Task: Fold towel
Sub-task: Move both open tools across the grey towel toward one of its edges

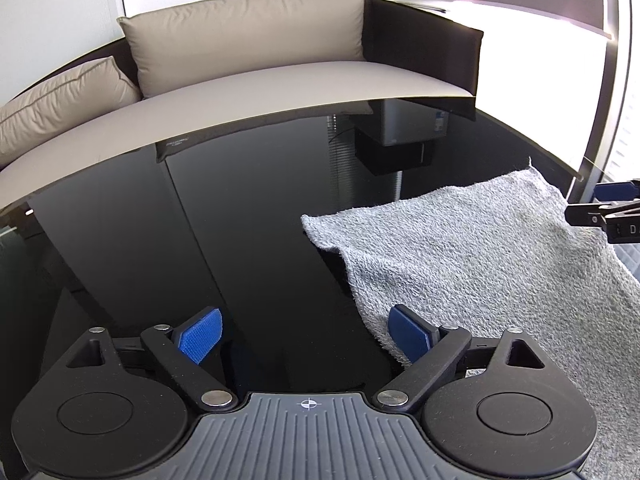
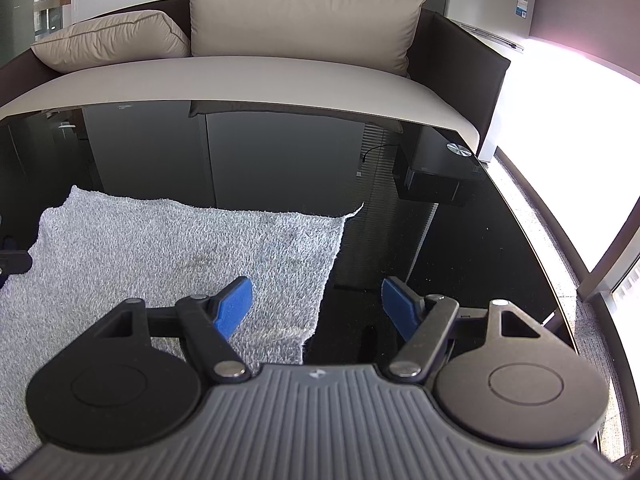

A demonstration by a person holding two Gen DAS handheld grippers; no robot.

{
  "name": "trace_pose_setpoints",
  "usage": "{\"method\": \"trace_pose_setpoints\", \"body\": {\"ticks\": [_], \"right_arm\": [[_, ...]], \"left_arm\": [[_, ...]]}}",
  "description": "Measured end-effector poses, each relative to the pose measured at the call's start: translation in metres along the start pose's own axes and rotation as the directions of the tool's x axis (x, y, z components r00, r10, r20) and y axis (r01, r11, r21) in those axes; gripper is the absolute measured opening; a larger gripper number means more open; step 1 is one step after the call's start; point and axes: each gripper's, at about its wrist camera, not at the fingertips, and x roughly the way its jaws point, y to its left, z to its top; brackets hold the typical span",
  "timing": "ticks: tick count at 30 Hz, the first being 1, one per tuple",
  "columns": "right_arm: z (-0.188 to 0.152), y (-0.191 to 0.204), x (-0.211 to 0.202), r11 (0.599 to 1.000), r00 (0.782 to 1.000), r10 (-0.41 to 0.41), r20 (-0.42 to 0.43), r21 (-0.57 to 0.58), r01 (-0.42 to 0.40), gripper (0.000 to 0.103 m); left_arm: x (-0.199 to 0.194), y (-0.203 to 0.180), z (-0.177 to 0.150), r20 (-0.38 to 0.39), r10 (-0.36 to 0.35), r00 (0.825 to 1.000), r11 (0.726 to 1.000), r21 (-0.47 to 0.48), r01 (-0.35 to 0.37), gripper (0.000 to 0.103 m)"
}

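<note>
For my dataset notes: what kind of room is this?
Probably an office lounge or a living room: a sofa with beige cushions, a glossy black table holding the grey towel, and a small fridge.

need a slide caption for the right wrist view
Open right gripper straddles the right edge of the grey towel spread on the black glass table, beige sofa behind.

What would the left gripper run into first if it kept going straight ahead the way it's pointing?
Probably the bare black tabletop: the open left gripper aims just left of the towel, though depth is unclear.
</note>
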Motion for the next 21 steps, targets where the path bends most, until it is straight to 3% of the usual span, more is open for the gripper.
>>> {"method": "trace_pose_setpoints", "body": {"ticks": [6, 11, 21], "right_arm": [[-0.005, -0.004, -0.006, 1.0, 1.0, 0.007, 0.013, 0.027, -0.007, 0.074], [-0.011, -0.005, -0.017, 0.999, 0.999, 0.014, 0.03, 0.047, -0.015, 0.074], [-0.026, -0.001, -0.04, 0.997, 0.998, 0.025, 0.058, 0.072, -0.03, 0.076]], "left_arm": [[-0.01, 0.013, -0.002, 0.021, 0.042, 0.999, 0.997, -0.067, -0.04, 0.088], [-0.025, 0.024, -0.012, 0.039, 0.005, 0.999, 0.985, -0.171, 0.002, 0.095], [-0.048, 0.013, -0.028, 0.084, 0.003, 0.996, 0.982, -0.189, 0.013, 0.102]]}}
